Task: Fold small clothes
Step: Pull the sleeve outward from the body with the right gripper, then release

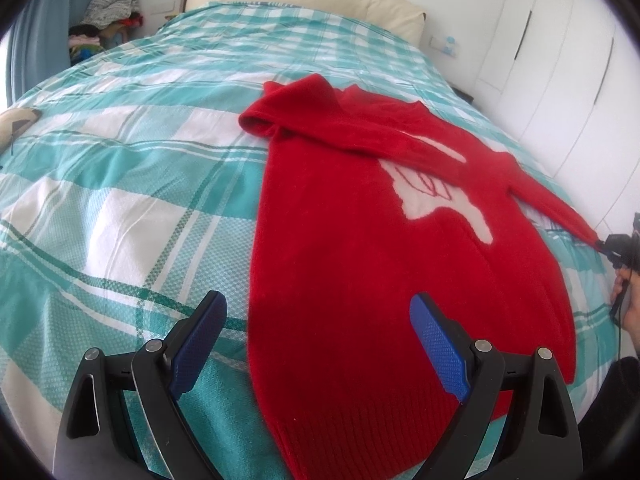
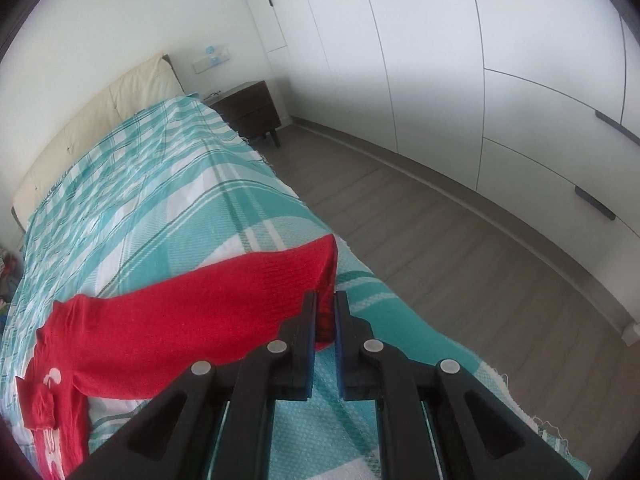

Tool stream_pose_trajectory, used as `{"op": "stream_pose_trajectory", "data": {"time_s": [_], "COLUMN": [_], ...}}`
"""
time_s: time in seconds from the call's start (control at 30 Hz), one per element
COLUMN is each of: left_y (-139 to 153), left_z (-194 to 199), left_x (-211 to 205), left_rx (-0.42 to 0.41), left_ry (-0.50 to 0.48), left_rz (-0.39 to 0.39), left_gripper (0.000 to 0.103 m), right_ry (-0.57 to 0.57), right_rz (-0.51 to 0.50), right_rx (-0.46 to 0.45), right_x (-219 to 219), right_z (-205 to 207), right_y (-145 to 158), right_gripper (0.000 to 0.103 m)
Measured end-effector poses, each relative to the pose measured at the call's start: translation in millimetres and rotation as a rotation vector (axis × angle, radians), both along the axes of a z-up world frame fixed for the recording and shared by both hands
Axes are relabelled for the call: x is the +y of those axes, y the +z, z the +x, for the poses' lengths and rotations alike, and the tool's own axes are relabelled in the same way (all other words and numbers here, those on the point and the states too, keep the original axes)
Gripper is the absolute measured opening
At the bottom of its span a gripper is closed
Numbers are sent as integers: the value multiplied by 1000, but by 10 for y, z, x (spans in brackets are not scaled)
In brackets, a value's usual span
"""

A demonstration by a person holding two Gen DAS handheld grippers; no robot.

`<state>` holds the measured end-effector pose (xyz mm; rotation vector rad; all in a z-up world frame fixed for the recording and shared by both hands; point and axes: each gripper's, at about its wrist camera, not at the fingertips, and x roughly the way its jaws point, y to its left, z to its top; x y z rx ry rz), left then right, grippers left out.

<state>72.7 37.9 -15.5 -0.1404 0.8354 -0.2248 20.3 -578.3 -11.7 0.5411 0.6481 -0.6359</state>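
Sweater [image 1: 360,240] lies flat on the bed [image 1: 120,160], hem between the left tongs' [image 1: 318,340] spread jaws; right tongs [image 2: 326,312] pinch its sleeve [image 2: 240,292] cuff, stretched sideways.

Teal checked bedspread [image 1: 120,208], cream headboard [image 1: 304,0], dark nightstand [image 2: 248,110], white wardrobes [image 2: 460,72]
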Motion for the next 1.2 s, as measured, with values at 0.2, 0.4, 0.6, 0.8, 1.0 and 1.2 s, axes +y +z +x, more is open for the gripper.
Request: {"op": "stream_pose_trajectory", "data": {"time_s": [0.2,0.4,0.6,0.8,1.0,1.2], "left_y": [-14,-41,-65,-70,-65,-51], "left_z": [1,5,11,-6,-17,-28], "left_x": [-2,-22,-67,-120,-149,-151], "left_rx": [9,16,24,20,13,8], "left_ry": [1,-4,-15,-26,-31,-28], "left_rz": [6,23,47,76,93,94], "left_gripper": [94,94,94,94,94,94], "right_ry": [-13,-42,-50,-75,-181,-195], "right_rz": [22,42,35,38,4,-108], "right_rx": [23,52,70,72,99,-21], "right_x": [-7,-51,-45,-45,-88,126], "right_z": [-72,-96,-66,-116,-280,-543], "right_y": [-45,-134,-158,-144,-86,266], "right_gripper": [7,6,5,8,21,22]}}
